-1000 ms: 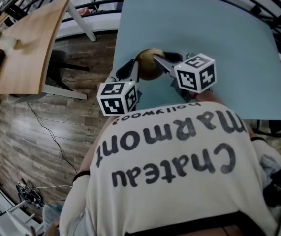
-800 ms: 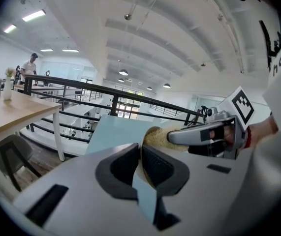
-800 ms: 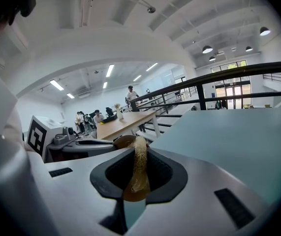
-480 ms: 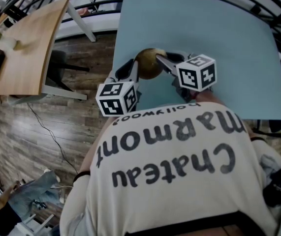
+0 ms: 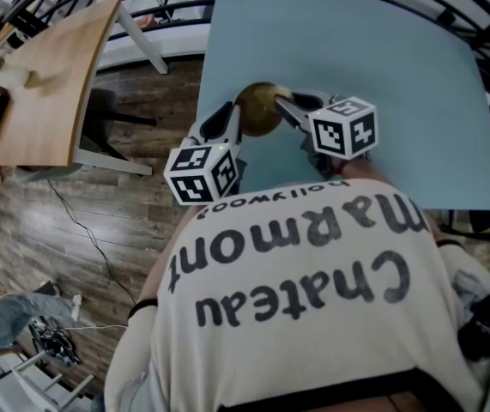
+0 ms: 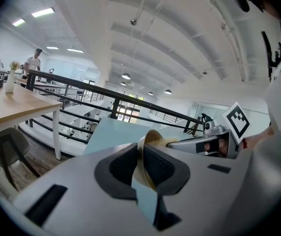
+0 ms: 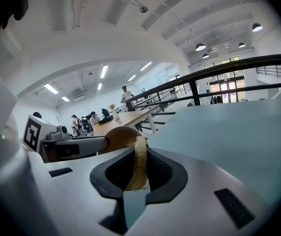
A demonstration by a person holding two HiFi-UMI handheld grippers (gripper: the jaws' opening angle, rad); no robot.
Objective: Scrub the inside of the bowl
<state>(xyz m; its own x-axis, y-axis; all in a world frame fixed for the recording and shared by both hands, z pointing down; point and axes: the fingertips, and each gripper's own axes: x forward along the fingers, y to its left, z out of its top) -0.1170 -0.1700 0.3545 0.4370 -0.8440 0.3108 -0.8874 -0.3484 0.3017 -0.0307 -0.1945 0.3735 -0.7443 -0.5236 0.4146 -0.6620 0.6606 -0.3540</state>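
At the tabletop's [image 5: 382,75] left edge, toward its near side, the head view shows the bowl [image 5: 258,110] tipped on its side between the left gripper [image 5: 230,120] and the right gripper [image 5: 284,106]. The person's shirt [image 5: 296,264] reads "Chateau Marmont", with a smaller "Hollywood" above it, all upside down from here. The marker cubes carry only black-and-white squares.

In the left gripper view, the jaws pinch the bowl's thin wall just below the rim. They have just been easing open, yet the wall sits between the pads. The bowl looks light, stiff and smooth, likely wood or bamboo. A rim pinch can slip or twist under scrubbing pressure, so a hold deeper on the wall seems safer.

In the right gripper view, the jaws are closed on a tan fibrous scrubber [image 7: 139,163] that flattens between the pads, so it looks soft and springy. Its upper end sits at the bowl's mouth. No label shows on either.
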